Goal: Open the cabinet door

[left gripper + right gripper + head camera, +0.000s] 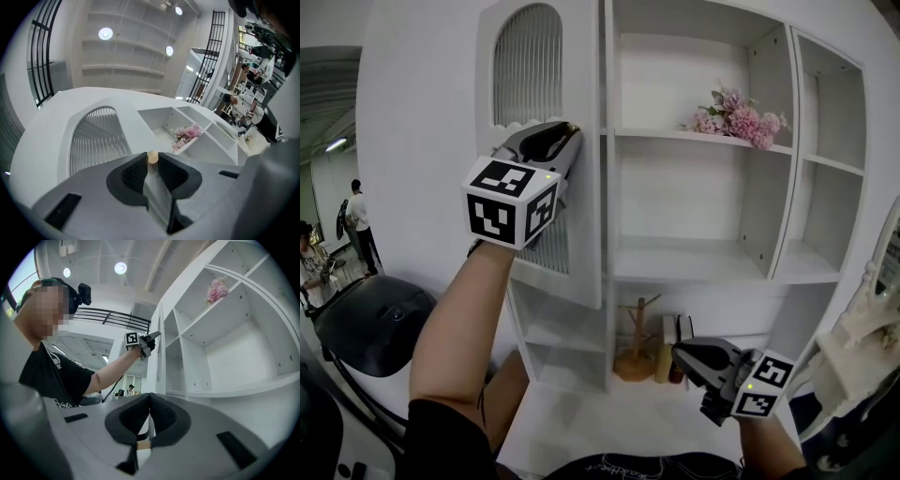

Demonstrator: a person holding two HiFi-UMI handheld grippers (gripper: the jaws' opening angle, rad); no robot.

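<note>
Door-opening under way: the left gripper [151, 161] is closed narrowly on the small wooden knob [153, 157], pinched right at its fingertips. The knob sits on the free edge of the white cabinet door [534, 84], whose ribbed arched panel spreads just beyond and to the left of the jaws. The door stands swung out from the cabinet [787, 150], baring the shelves and a bunch of pink flowers [736, 114] off to the gripper's right. The right gripper [682, 353] hangs low and well apart from the door, jaws together on nothing. The pull looks well advanced. The next move likely calls for carrying the knob round the hinge's arc, with the wrist turning with the door, then letting go.
</note>
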